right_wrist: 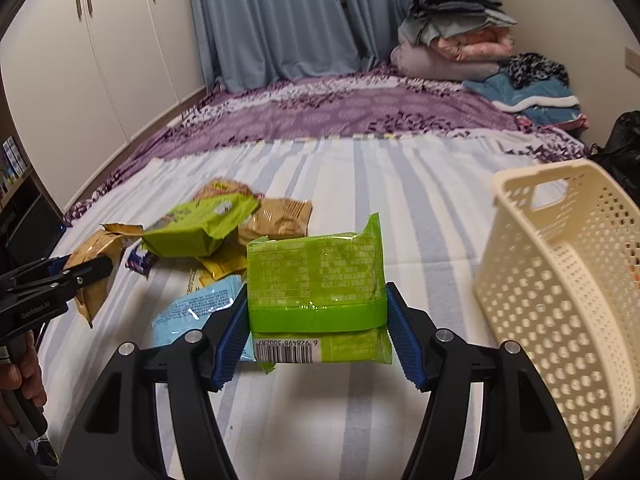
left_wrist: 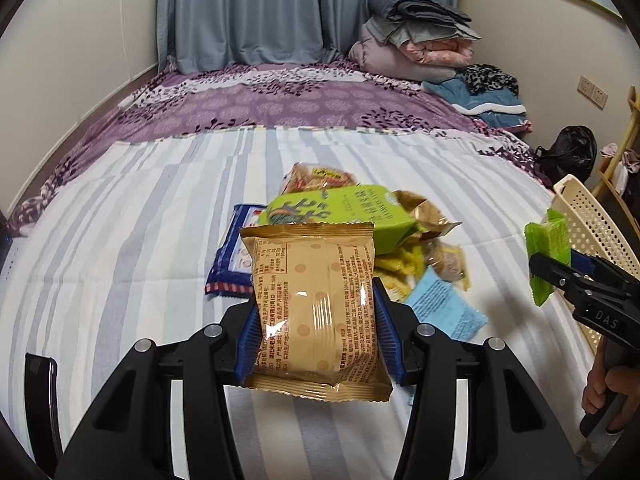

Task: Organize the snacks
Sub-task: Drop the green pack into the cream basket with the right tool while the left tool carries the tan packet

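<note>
My left gripper is shut on a tan snack packet and holds it above the striped sheet. My right gripper is shut on a green snack packet, also lifted, just left of the cream perforated basket. In the left wrist view the right gripper shows at the right with the green packet, next to the basket. In the right wrist view the left gripper shows at the left with the tan packet. A pile of snacks lies on the bed between them.
The pile holds a large green bag, a light blue packet, a dark blue packet, yellow and tan packets. Folded bedding sits at the far corner. A black bag lies off the bed's right side.
</note>
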Demonstrator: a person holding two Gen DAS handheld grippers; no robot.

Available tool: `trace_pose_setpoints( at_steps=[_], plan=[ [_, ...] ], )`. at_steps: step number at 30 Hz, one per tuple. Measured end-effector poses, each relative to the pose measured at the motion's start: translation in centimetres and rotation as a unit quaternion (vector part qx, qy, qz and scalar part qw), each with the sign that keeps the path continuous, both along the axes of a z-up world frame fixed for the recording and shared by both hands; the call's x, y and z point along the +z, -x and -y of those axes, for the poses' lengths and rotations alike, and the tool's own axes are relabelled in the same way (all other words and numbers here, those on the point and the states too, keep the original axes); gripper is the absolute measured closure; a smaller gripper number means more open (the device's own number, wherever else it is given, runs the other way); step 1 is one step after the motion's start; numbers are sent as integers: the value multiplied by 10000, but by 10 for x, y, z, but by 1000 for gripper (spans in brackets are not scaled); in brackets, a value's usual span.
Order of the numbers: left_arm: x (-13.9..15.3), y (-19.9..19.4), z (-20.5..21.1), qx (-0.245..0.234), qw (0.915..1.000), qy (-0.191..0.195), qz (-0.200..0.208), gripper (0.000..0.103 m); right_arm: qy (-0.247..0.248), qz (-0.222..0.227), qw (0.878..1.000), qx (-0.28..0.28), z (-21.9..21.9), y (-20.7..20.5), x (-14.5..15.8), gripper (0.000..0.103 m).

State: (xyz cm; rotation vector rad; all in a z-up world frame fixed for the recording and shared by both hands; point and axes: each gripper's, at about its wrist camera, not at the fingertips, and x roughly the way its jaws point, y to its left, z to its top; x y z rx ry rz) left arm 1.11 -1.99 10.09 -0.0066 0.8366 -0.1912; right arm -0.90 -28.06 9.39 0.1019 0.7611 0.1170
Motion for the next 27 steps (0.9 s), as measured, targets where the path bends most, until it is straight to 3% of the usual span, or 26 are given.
trace_pose_setpoints(
  at_steps=[14,27],
  plan=[
    [46,17,62,-621,9969,-24,482,52,-209,956,9905,-968,85,61,64,39],
    [63,27,134,-1340,9889,-61,634,52,-179,973,9658,-2396,185,117,57,37]
  ],
)
